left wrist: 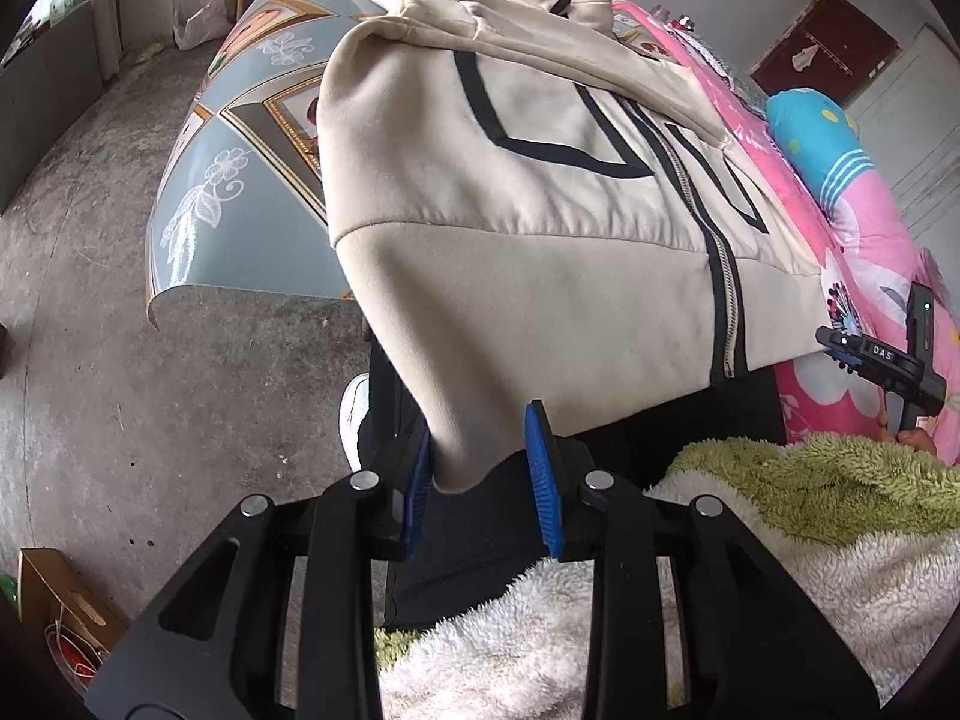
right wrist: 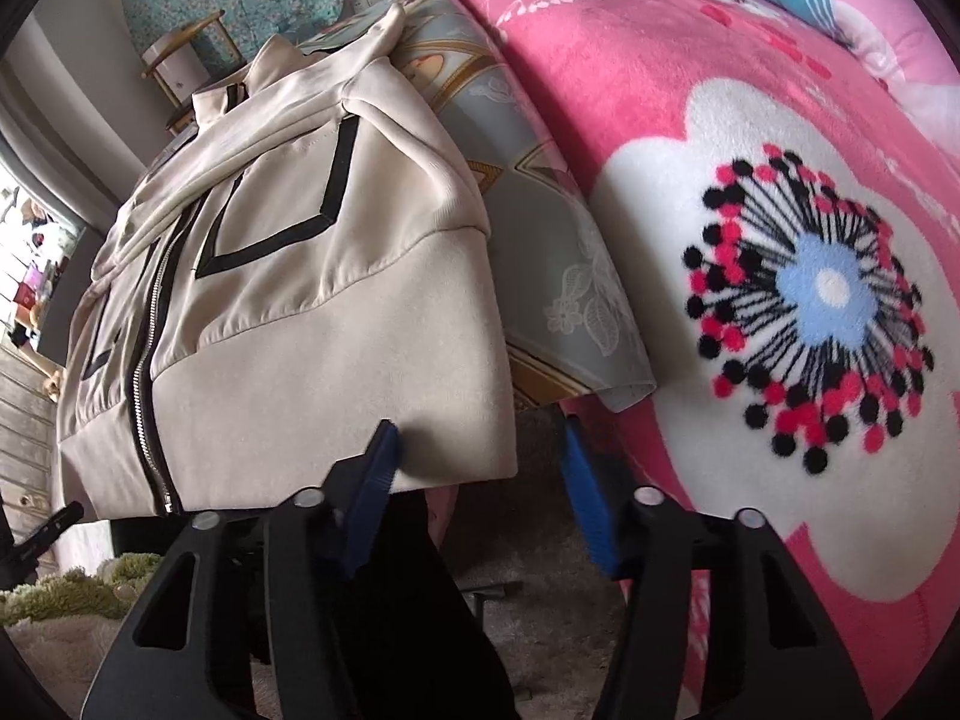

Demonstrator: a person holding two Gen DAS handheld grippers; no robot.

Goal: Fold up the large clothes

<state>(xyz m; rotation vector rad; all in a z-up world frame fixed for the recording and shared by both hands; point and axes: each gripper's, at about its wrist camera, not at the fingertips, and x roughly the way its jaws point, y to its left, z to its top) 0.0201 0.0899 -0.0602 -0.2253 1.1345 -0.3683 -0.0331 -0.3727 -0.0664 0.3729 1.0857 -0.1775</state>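
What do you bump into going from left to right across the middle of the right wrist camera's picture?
Cream jacket with its black zipper → grey flowered tablecloth → pink blanket with the big white flower.

Left gripper (left wrist: 483,480) clamped on corner of beige jacket (left wrist: 510,210) hem, blue pads (left wrist: 543,474) pinching fabric both sides. Jacket laid front-up on table, zipper (left wrist: 717,276) closed, black stripe trim on chest, sleeves folded across top. Near hem hangs off table edge. Grey floral tablecloth (left wrist: 240,138) under jacket, corner curling off at left. Pink flower blanket (left wrist: 864,252) at right. Right gripper (left wrist: 882,360) at right edge, near jacket's other hem corner; jaws not visible. Fluffy green-white sleeve (left wrist: 810,516) bottom right. Concrete floor (left wrist: 120,300) left.
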